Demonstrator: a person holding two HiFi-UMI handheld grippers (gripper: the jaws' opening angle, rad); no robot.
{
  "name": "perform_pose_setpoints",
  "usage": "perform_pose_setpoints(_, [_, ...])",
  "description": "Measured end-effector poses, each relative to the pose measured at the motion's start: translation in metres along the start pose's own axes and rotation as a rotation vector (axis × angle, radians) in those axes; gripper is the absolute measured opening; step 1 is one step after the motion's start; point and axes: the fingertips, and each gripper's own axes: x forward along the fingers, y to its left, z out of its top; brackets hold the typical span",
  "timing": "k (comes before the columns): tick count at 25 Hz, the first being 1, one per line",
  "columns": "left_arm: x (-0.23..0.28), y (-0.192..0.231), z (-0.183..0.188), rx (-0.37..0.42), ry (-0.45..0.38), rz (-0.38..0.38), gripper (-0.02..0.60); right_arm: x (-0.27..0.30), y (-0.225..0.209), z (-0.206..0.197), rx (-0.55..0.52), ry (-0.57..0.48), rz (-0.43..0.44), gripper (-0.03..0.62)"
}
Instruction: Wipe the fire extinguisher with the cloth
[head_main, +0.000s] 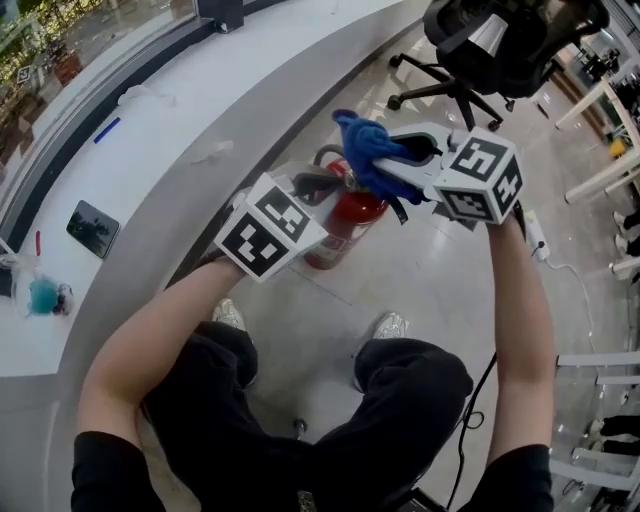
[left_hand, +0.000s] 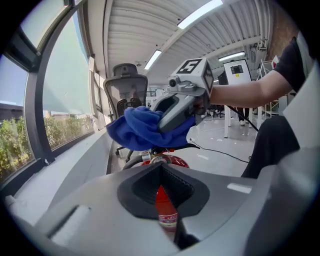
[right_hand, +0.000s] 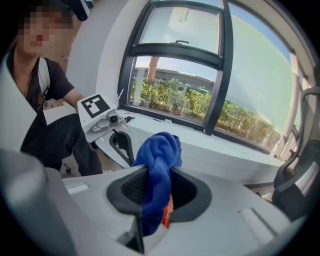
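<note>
The person is sitting beside a curved white desk (head_main: 150, 180) and holding both tools out over the tiled floor (head_main: 440, 290). The red fire extinguisher (head_main: 345, 228) is standing on that floor just in front of the person's knees, close to the desk's edge.

The right claw (head_main: 385, 165) is clamping the blue cloth (head_main: 362, 145). In the right gripper view the cloth (right_hand: 159, 155) is bunching up between the two black pads of the right claw (right_hand: 157, 175) and hanging down through them, with a sliver of red showing behind it. The right claw is holding the cloth right over the extinguisher's valve head. In the left gripper view the cloth (left_hand: 137, 131) is sitting directly above the black handle and silver neck, though I cannot tell whether it is touching them.

The left claw (head_main: 312, 188) is pointing at the top of the extinguisher from the desk side. In its own view the left claw (left_hand: 162, 172) is standing slightly apart with nothing pressed between its pads, and the extinguisher's red body (left_hand: 166, 207) is showing through the narrow gap beyond them.

A dark phone (head_main: 92, 228) and a blue pen (head_main: 107, 130) are lying on the desk, well apart from the extinguisher. A black office chair (head_main: 490, 45) is standing farther off on the floor.
</note>
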Motion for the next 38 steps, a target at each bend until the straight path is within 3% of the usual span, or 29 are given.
perform_pose_setpoints(7, [0.009,0.006,-0.001,-0.009,-0.013,-0.040,0.008,0.012,-0.015,-0.007,0.218,-0.030,0.189,0.092])
perform_pose_setpoints(11, [0.009,0.007,0.001,-0.012,-0.023,-0.073,0.008,0.001,-0.019,-0.014,0.300,-0.090,0.226,0.092])
perform_pose_setpoints(16, [0.009,0.014,-0.003,-0.039,-0.012,-0.057,0.006,-0.018,-0.019,-0.032,0.351,-0.133,0.149,0.091])
perform_pose_setpoints(28, [0.000,-0.009,-0.002,-0.021,0.003,-0.020,0.008,-0.087,0.019,-0.081,0.309,0.027,0.006,0.092])
perform_pose_setpoints(34, [-0.002,0.000,0.009,-0.063,-0.039,0.033,0.007,-0.120,-0.013,-0.046,0.264,-0.070,-0.153,0.091])
perform_pose_setpoints(38, [0.002,0.009,0.013,-0.070,-0.048,0.056,0.006,-0.106,-0.034,-0.017,0.240,-0.158,-0.187,0.091])
